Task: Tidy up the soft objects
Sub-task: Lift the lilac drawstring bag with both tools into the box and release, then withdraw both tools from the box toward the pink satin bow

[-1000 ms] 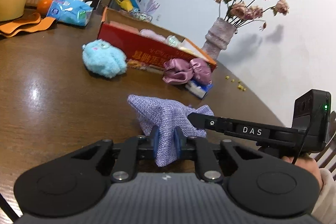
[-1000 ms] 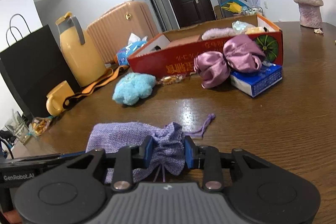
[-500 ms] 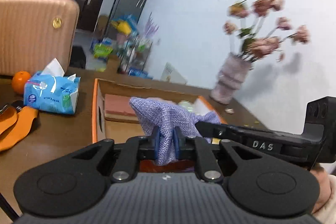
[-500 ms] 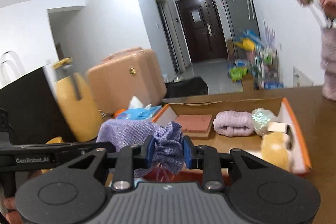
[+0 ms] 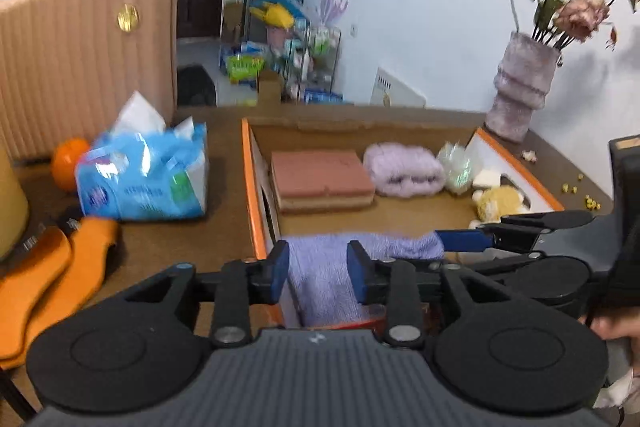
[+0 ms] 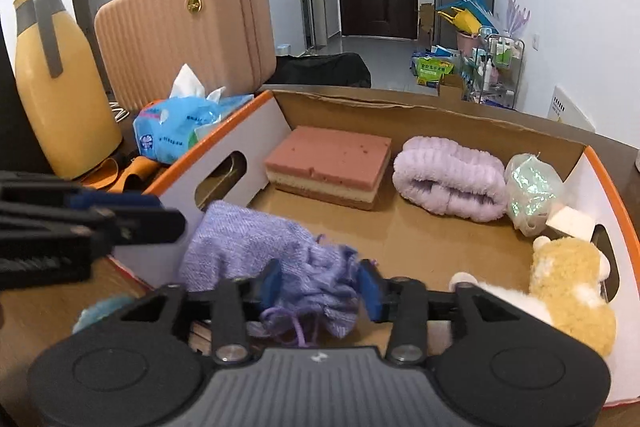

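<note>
Left claw: the left claw (image 5: 318, 275) has its blue pads spread, with the lilac drawstring pouch (image 5: 326, 281) lying between them; a gap shows on either side of the cloth, so the jaws are apart and not pressing it.
Right claw: the right claw (image 6: 319, 287) also stands parted around the gathered mouth of the lilac drawstring pouch (image 6: 280, 259); its pads sit beside the bunched cloth, and whether they touch it cannot be told.
Pouch: it lies over the near left corner of the cardboard box (image 6: 420, 115), its body inside the white wall with the hand slot, its drawstring trailing toward the camera.
Box contents: a pink layered sponge (image 6: 330, 165) at the back left, a rolled lilac towel (image 6: 448, 179) beside it, a shiny cellophane bundle (image 6: 532, 191) next to the towel, a small white block (image 6: 570, 223) near the right wall, and a yellow plush toy (image 6: 568, 283) in the near right corner.
Table, left of box: a blue tissue pack (image 5: 144, 179), an orange (image 5: 68, 163), a yellow jug (image 6: 56, 83) and an orange strap (image 5: 52, 267) on the brown table (image 5: 168, 239).
Behind: a pink suitcase (image 6: 184, 31).
Table, right of box: a vase of dried roses (image 5: 524, 83).
</note>
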The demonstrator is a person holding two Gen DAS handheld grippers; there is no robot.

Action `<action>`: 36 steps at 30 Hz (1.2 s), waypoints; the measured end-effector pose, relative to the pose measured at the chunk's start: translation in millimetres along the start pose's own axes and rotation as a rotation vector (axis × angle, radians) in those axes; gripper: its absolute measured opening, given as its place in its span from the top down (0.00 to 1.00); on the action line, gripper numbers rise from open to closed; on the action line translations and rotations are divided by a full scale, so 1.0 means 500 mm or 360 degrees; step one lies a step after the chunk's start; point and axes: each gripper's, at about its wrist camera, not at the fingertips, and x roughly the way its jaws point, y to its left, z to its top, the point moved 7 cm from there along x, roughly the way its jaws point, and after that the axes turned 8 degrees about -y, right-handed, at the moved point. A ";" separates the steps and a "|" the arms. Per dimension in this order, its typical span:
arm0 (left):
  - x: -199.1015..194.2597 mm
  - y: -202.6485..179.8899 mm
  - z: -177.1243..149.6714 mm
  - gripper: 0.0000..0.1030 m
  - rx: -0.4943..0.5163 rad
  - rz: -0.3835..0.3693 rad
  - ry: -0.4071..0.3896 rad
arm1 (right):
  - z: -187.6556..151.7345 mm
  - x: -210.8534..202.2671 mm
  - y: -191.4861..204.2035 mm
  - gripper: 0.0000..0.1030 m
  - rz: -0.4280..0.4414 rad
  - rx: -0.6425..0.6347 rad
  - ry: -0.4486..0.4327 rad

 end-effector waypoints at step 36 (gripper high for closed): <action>-0.566 -0.131 -0.032 0.00 0.0148 0.0395 -0.0803 | -0.017 -0.691 0.044 0.00 -0.0173 -0.0168 -0.1070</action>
